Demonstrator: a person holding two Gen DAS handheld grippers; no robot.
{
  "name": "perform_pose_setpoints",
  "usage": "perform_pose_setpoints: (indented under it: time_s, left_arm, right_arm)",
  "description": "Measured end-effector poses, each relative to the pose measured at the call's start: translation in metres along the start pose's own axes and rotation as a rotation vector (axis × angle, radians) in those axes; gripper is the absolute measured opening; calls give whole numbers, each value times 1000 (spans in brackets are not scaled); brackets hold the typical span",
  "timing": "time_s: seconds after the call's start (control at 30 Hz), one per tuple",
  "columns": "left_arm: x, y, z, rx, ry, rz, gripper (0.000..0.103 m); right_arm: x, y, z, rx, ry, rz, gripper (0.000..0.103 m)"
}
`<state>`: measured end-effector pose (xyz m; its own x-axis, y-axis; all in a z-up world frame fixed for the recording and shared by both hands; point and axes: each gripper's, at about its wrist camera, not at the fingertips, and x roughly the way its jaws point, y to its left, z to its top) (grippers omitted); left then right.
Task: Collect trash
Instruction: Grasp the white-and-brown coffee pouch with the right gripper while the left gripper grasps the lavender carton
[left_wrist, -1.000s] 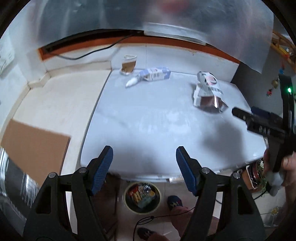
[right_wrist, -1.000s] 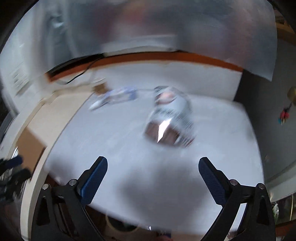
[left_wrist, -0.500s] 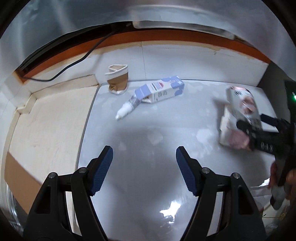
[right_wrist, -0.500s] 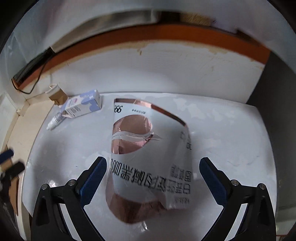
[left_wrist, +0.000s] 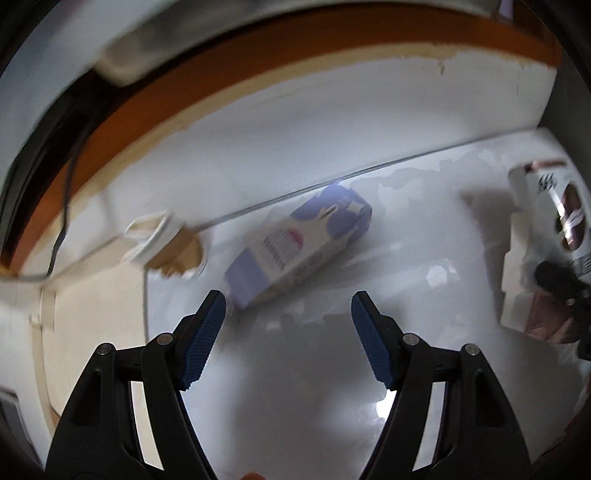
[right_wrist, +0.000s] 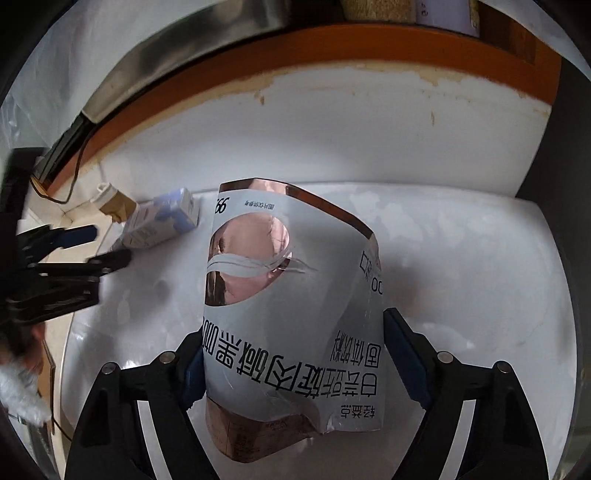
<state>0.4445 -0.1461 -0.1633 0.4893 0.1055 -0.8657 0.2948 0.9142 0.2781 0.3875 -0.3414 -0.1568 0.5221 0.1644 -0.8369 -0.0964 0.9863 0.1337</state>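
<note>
Foil-lined, a white and rose-gold pouch (right_wrist: 291, 314) is bracketed by the right gripper (right_wrist: 291, 354), whose jaws have just been closing; whether the pads already press is not settled. Its long axis runs 6 to 12 o'clock, opening farthest. The left gripper (left_wrist: 288, 332) is spread and empty, with the lavender carton (left_wrist: 299, 251) at 12 o'clock, lying from 7 to 1. Nothing is seen collected yet.

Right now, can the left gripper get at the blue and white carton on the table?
Probably yes. The left gripper is open, the carton lies just ahead of its fingers, and nothing lies between them.
</note>
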Motion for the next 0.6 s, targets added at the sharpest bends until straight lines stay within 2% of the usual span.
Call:
perform_pose_setpoints:
  time_s: [0.3,0.57,0.6]
  left_arm:
    - [35,-6,42,155,18,-13,68]
    - [64,-5,55,228,89,-62,68]
    - [65,-3,56,228,79,-73,68]
  right_arm:
    - [12,-1,30,12,-32,81,83]
    - [25,5,39,16,-32,114,83]
    - [26,5,39,17,-31,118,83]
